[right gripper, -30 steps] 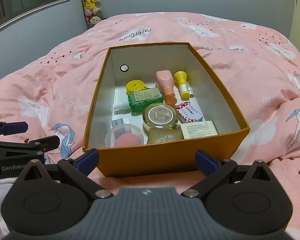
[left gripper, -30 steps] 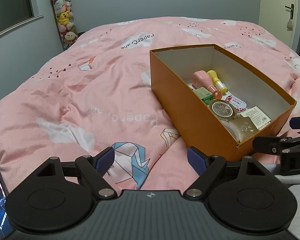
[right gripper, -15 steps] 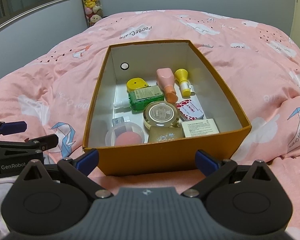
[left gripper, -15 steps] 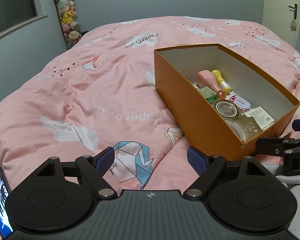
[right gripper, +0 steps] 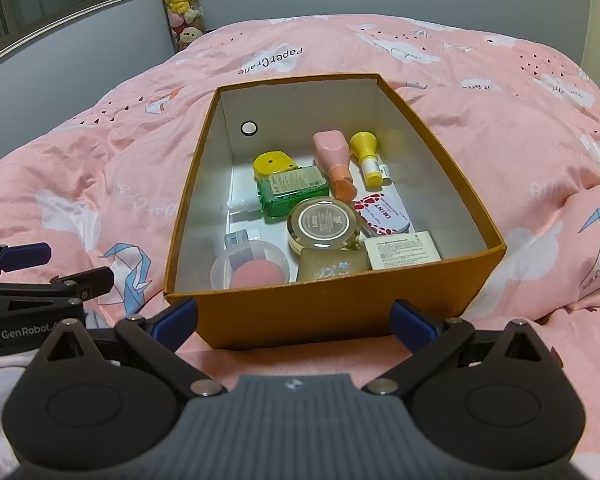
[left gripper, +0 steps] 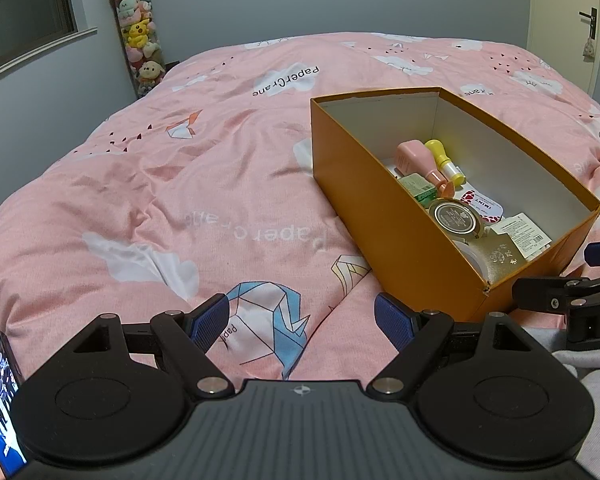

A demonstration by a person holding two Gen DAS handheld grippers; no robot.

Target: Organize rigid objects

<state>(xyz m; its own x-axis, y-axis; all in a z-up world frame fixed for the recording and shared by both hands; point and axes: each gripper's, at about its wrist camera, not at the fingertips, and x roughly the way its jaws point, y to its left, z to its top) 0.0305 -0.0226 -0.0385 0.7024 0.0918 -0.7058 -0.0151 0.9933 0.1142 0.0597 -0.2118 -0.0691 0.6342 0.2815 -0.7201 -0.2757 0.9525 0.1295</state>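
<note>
My right gripper [right gripper: 294, 314], empty and spread wide like the left gripper [left gripper: 302, 320], sits nearer the orange cardboard box [right gripper: 332, 316], straight ahead.

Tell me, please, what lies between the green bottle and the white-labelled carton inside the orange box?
In the right wrist view, the round gold-rimmed compact lies between the green bottle and the white-labelled carton in the orange box, touching the bottle.

- Bed [left gripper: 148, 184]: pink quilt printed with white clouds, paper cranes and "PaperCrane" lettering; fills most of both views.
- Box [right gripper: 332, 316]: orange card, open top, white inside; lies directly on the quilt, at 3 o'clock in the left wrist view, centre in the right wrist view.
</note>
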